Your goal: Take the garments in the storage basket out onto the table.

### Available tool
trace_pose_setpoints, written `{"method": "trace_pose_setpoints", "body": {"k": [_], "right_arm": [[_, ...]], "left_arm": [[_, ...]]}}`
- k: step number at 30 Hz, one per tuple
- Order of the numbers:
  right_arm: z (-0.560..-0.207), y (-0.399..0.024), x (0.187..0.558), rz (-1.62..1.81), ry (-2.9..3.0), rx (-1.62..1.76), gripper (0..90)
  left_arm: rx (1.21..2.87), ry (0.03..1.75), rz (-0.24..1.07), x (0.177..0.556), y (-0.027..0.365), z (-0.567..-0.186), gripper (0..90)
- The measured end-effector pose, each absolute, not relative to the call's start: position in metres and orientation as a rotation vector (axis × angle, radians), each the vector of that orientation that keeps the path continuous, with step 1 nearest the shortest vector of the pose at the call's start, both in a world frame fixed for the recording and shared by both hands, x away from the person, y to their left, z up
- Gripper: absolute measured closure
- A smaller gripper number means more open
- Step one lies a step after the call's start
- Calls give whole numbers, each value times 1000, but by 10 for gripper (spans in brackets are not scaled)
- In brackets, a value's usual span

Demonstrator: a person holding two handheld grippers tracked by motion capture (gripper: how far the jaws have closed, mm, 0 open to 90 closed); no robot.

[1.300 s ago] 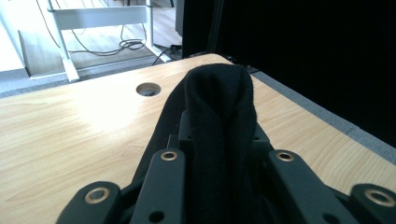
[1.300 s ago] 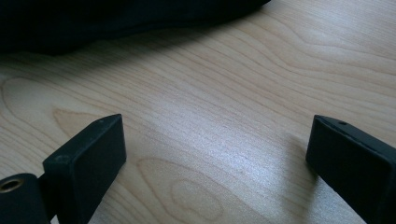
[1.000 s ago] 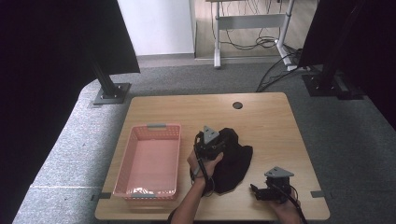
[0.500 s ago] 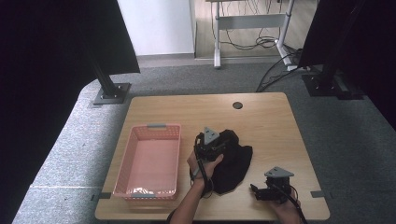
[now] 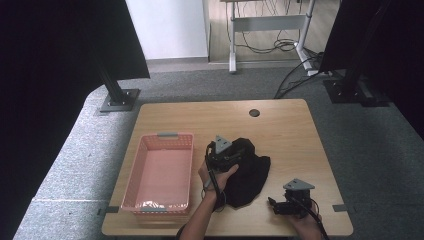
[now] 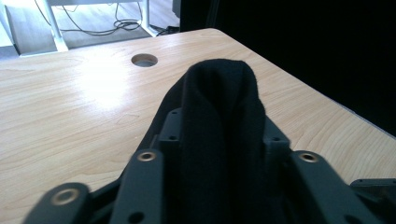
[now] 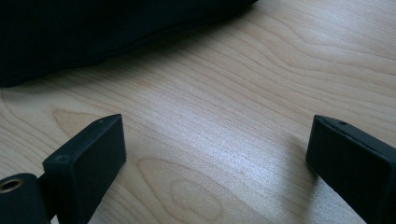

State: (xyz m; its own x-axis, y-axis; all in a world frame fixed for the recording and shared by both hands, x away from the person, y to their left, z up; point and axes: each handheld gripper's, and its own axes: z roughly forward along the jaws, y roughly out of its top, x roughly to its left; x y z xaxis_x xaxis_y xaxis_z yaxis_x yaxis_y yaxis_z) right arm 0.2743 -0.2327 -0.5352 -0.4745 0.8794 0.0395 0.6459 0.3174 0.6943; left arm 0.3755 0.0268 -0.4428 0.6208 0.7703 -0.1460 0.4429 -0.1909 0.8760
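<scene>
Cloth [image 5: 250, 172]: plain black, no pattern, matte. Basket [image 5: 159, 172]: pink, fine lattice walls, grey handle at far rim. Table [image 5: 280, 127]: pale wood, visible grain, one dark round hole [image 5: 254, 113]. Left gripper [image 5: 224, 156]: black, grey three-cornered plate. Right gripper [image 5: 289, 204]: black, grey plate too. Floor [image 5: 370, 150]: grey speckled carpet.

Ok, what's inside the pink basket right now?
The pink basket holds almost nothing: a pale scrap lies at its near end, too small to identify. The black cloth sits beside it on the table.
</scene>
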Motion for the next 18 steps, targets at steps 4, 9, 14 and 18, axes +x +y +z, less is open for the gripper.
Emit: {"method": "trace_pose_setpoints", "body": {"k": [4,9,14,18], "right_arm": [[-535,-233,274,937,2243,1363,44],[-535,-233,274,937,2243,1363,44],[-535,-233,274,937,2243,1363,44],[-535,-233,274,937,2243,1363,43]], "left_arm": [[1856,995,398,376,28,-442,439],[1917,993,435,374,25,-439,369],[1881,1018,440,373,29,-438,317],[1858,1026,435,371,33,-437,297]]}}
